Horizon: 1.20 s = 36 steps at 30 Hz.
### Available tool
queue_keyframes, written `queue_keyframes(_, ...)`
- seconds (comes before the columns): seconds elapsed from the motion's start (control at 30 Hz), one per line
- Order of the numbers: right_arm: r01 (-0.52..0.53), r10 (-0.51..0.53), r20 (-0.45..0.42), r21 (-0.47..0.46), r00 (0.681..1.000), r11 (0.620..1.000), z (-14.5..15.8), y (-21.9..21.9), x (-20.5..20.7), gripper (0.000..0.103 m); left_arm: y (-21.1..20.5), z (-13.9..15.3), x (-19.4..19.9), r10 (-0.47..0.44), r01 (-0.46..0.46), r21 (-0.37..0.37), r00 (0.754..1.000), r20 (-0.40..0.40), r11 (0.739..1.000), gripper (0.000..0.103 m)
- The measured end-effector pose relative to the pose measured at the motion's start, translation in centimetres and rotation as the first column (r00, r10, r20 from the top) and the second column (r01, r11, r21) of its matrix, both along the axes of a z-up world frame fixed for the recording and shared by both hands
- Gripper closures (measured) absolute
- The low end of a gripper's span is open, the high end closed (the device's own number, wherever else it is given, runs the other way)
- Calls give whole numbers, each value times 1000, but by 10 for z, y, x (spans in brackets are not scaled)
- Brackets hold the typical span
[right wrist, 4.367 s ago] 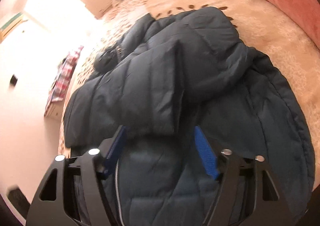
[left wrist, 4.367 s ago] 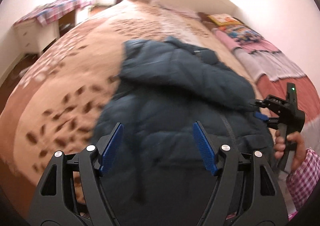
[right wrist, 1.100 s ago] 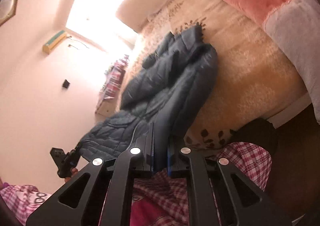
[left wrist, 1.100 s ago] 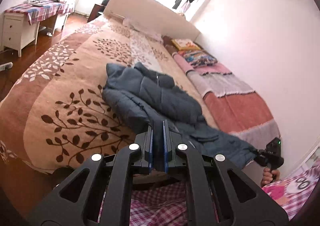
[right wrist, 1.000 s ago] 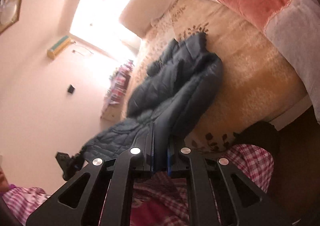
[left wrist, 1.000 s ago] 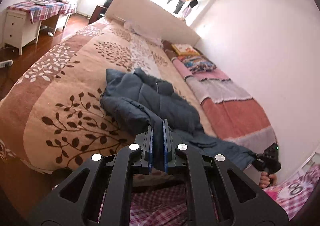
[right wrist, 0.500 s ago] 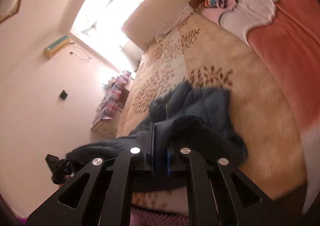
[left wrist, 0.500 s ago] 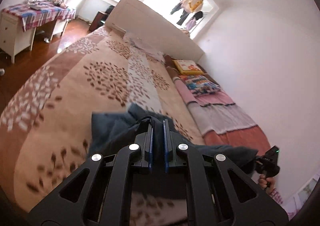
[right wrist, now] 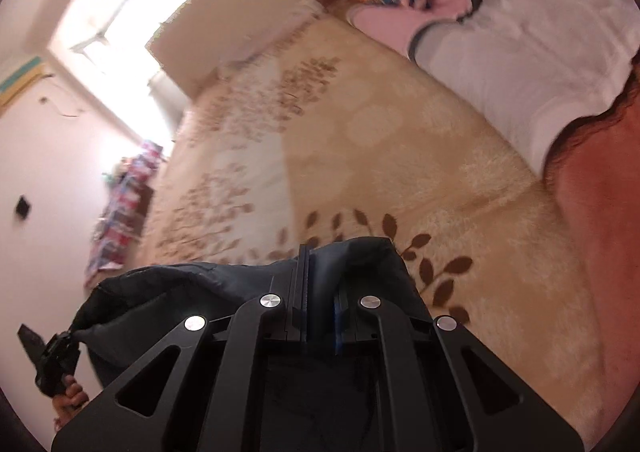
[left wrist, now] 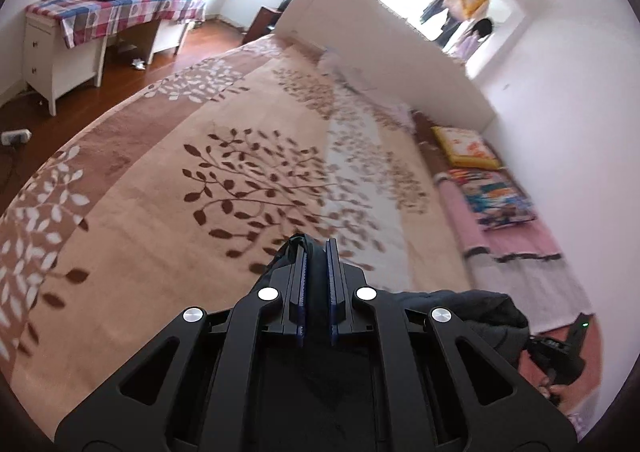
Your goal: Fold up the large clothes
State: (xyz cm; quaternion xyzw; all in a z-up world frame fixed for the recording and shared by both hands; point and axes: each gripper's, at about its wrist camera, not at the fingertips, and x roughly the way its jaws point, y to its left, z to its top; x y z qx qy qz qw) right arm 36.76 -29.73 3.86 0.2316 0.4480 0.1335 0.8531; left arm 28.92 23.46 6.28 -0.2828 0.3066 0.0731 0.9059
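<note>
Both grippers clamped on the dark jacket, held above the bed.

My left gripper (left wrist: pixel 316 284) is closed tight on a fold of the dark jacket (left wrist: pixel 460 304); my right gripper (right wrist: pixel 320 292) pinches the same jacket (right wrist: pixel 180 288) at another edge. The fabric spans between the two grippers, over the leaf-patterned bedspread (left wrist: pixel 180 192). Folded blankets (right wrist: pixel 540 32) lie along the bed's far side.

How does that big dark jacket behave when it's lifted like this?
Probably floppy: the jacket sags between the left tongs and right tongs. Likely light for its bulk, as two small pinches hold it.
</note>
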Motion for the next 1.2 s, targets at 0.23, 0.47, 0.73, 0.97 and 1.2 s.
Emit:
queue_keyframes(0.23, 16, -21, -83, -58, 996, 998, -73, 24, 57, 93, 9, -67, 46, 57, -53, 48, 993, -104, 997, 93)
queue_keyframes(0.47, -6, -10, -133, -125, 991, 992, -109, 39, 65, 92, 15, -93, 59, 137, -128, 56, 968, -209, 990, 48)
queue_keyframes(0.73, 4, 5, -129, 66, 992, 998, -77, 13, 58, 63, 47, -48, 21, 184, -188, -133, 982, -40, 973, 31)
queue_keyframes(0.97, 18, -18, -14, -11, 1000, 1000, -37, 2, 32, 25, 43, -34, -45, 124, -129, -155, 991, -43, 979, 31)
queue_keyframes(1.2, -27, 28, 52, -16, 998, 1000, -7, -20, -33, 25, 21, -53, -134, 31, -48, -177, 995, -94, 983, 31)
